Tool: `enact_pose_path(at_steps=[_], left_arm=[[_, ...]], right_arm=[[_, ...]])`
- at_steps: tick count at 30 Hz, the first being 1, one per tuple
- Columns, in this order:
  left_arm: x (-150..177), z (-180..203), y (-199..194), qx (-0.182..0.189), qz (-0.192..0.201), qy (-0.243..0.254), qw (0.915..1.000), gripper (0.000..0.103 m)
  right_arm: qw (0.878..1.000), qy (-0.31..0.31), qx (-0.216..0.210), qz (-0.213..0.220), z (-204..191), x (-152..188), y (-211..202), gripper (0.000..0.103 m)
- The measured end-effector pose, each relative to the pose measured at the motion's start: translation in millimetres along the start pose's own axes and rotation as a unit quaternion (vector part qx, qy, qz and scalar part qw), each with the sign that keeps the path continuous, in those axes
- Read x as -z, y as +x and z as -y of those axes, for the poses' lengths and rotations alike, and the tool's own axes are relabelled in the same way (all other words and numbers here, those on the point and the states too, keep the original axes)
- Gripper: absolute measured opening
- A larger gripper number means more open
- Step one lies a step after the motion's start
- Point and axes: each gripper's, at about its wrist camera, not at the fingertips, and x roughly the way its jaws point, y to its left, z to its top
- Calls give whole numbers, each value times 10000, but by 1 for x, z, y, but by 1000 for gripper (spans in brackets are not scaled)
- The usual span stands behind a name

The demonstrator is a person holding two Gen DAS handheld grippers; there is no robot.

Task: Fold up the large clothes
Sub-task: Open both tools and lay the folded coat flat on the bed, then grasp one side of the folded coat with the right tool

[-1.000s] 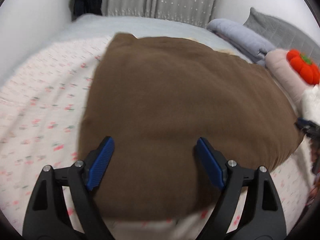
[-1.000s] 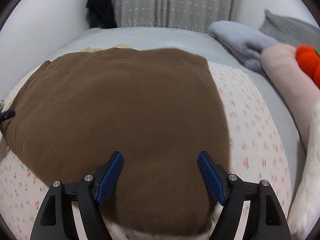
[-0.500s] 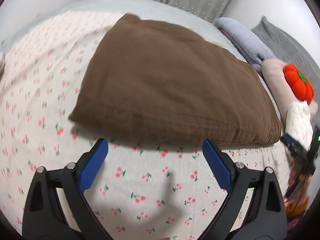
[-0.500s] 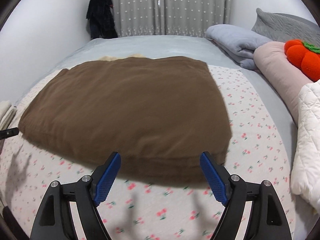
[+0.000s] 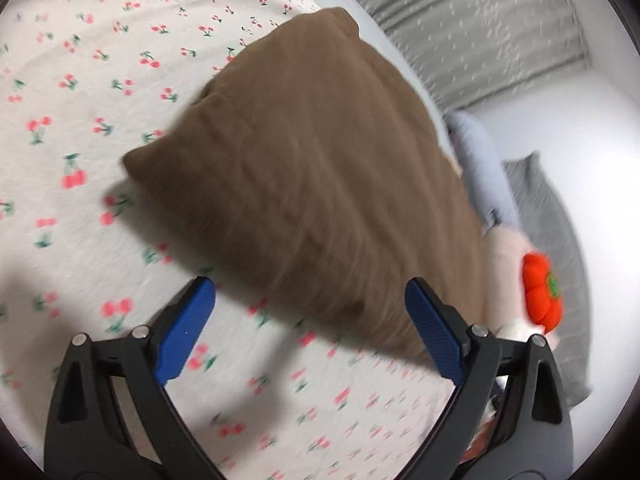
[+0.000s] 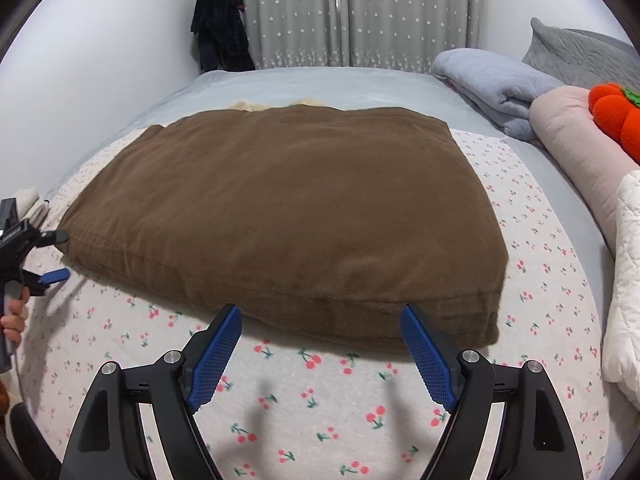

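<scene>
A large brown garment (image 6: 288, 208) lies folded into a thick rectangle on the cherry-print sheet (image 6: 320, 420). My right gripper (image 6: 320, 320) hovers open just in front of its near edge, with only that edge and sheet showing between the blue pads. In the left wrist view the garment (image 5: 320, 184) runs diagonally and the picture is blurred. My left gripper (image 5: 310, 296) is open at the cloth's left end, its pads pressing nothing. The right wrist view shows that left gripper (image 6: 62, 255) at the far left, open beside the cloth's corner, with a hand (image 6: 12, 320) holding it.
A folded grey-blue blanket (image 6: 492, 88), a pink bolster (image 6: 568, 132), an orange plush (image 6: 612, 116) and a white quilt (image 6: 628, 280) line the right side. A cream cloth (image 6: 248, 106) peeks out behind the brown one. Dark clothing (image 6: 220, 36) hangs by the curtain.
Both grippers have drawn back off the brown garment onto the sheet. The left jaws widened and the left view has rolled sharply, swinging toward the cloth's left end.
</scene>
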Motion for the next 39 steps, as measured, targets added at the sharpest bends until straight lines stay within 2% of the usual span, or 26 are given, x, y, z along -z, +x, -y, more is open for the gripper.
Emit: enact_pose_path(at_steps=[3, 7, 8, 10, 14, 15, 22, 24, 26, 28, 30, 31, 33, 34, 36, 39], left_arm=[[-7, -3, 11, 391, 201, -342, 9984, 95], [-14, -7, 17, 596, 416, -649, 9952, 95], [-15, -7, 17, 617, 468, -720, 9944, 92], [-14, -10, 18, 582, 546, -824, 9934, 83], [-13, -12, 23, 357, 661, -886, 9932, 50], [-13, -14, 23, 360, 678, -885, 9931, 47], [-7, -27, 16, 512, 786, -1011, 9904, 45], [-8, -27, 18, 510, 815, -1091, 9894, 48], [-11, -25, 20, 485, 867, -1114, 9888, 49], [-11, -23, 21, 464, 941, -1111, 9883, 49], [-10, -24, 20, 543, 1019, -1174, 9863, 29], [-10, -25, 18, 620, 1048, -1214, 9851, 27], [-8, -18, 12, 592, 1185, -1079, 9853, 21], [-6, -7, 6, 481, 1339, -842, 9862, 20], [-4, 24, -7, 305, 1651, -266, 9854, 19], [0, 76, -22, 249, 1998, 596, 9777, 18]], right_arm=[[9999, -74, -96, 38, -10, -6, 4, 83], [9996, -178, -202, 79, -24, -15, 10, 83], [9995, -193, -221, 92, -27, -17, 12, 83], [9993, -221, -285, 128, -36, -24, 16, 83], [9981, -319, -424, 303, -54, -34, 19, 83], [9978, -352, -455, 337, -58, -36, 20, 83], [9962, -148, -727, 453, -74, -51, 30, 83], [9955, 1, -846, 425, -75, -53, 36, 82], [9949, 125, -935, 368, -77, -53, 43, 79], [9945, 269, -981, 254, -77, -54, 53, 70], [9935, 378, -1061, 148, -78, -54, 62, 60], [9921, 456, -1168, 78, -77, -52, 66, 50], [9881, 529, -1445, -58, -77, -49, 75, 38], [9876, 500, -1486, -119, -77, -46, 80, 36], [9884, 427, -1435, -266, -78, -41, 89, 33], [9847, 644, -1575, -386, -72, -37, 98, 32]])
